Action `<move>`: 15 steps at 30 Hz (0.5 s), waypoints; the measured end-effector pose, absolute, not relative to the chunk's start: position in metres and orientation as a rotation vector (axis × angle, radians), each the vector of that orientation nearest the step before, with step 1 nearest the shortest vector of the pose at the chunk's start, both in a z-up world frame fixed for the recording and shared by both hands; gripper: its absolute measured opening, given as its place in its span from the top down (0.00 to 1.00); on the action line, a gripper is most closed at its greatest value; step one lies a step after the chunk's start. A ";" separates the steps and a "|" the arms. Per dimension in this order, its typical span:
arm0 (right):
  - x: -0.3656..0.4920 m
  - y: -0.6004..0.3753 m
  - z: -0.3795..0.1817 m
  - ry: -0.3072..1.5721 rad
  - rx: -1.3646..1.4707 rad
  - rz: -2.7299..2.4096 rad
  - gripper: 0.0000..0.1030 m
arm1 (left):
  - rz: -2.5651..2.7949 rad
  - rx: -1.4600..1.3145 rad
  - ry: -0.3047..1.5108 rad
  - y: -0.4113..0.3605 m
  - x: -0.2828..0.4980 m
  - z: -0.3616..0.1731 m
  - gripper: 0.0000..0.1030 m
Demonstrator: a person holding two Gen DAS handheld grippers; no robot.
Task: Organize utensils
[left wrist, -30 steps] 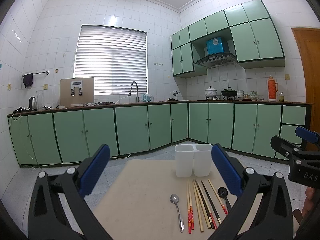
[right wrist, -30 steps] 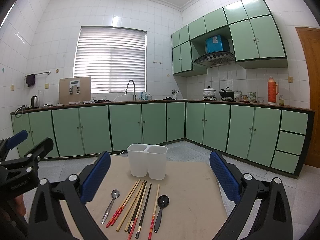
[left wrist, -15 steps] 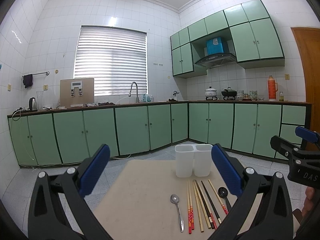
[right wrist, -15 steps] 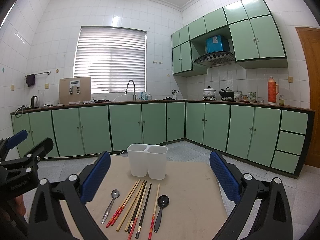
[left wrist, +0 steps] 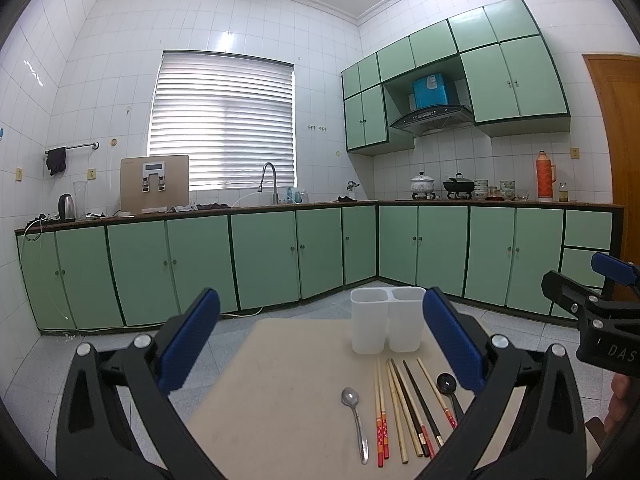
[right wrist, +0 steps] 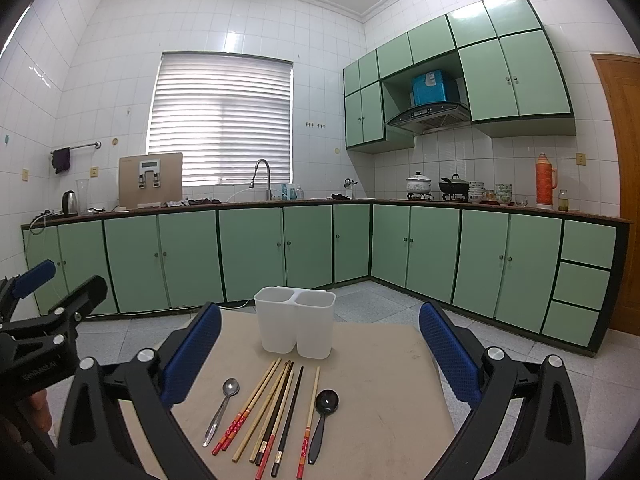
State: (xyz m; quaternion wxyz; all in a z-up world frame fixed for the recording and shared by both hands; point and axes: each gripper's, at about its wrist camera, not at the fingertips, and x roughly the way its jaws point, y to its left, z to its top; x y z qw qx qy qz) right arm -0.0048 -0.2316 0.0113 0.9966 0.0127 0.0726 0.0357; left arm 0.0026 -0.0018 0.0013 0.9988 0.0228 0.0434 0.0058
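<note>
A white two-compartment utensil holder stands empty at the far end of a beige table. In front of it lie a metal spoon, several chopsticks side by side, and a black spoon. My left gripper is open and empty, above the table's near left part. My right gripper is open and empty, above the near edge, over the utensils.
Green kitchen cabinets and counters run along the far walls beyond a tiled floor. The right gripper shows at the right edge of the left wrist view; the left gripper shows at the left edge of the right wrist view.
</note>
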 end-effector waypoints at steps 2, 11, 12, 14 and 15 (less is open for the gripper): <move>-0.005 -0.231 0.011 0.146 0.025 0.072 0.06 | 0.011 0.047 0.087 -0.002 0.003 0.001 0.05; -0.005 -0.228 0.010 0.146 0.024 0.072 0.06 | 0.012 0.045 0.087 -0.002 0.003 0.002 0.05; -0.005 -0.228 0.010 0.146 0.024 0.072 0.06 | 0.012 0.046 0.087 -0.002 0.003 0.001 0.05; -0.006 -0.226 0.013 0.147 0.025 0.073 0.06 | 0.014 0.046 0.088 -0.002 0.003 0.001 0.05; -0.006 -0.226 0.012 0.146 0.025 0.072 0.06 | 0.013 0.046 0.087 -0.002 0.003 0.001 0.05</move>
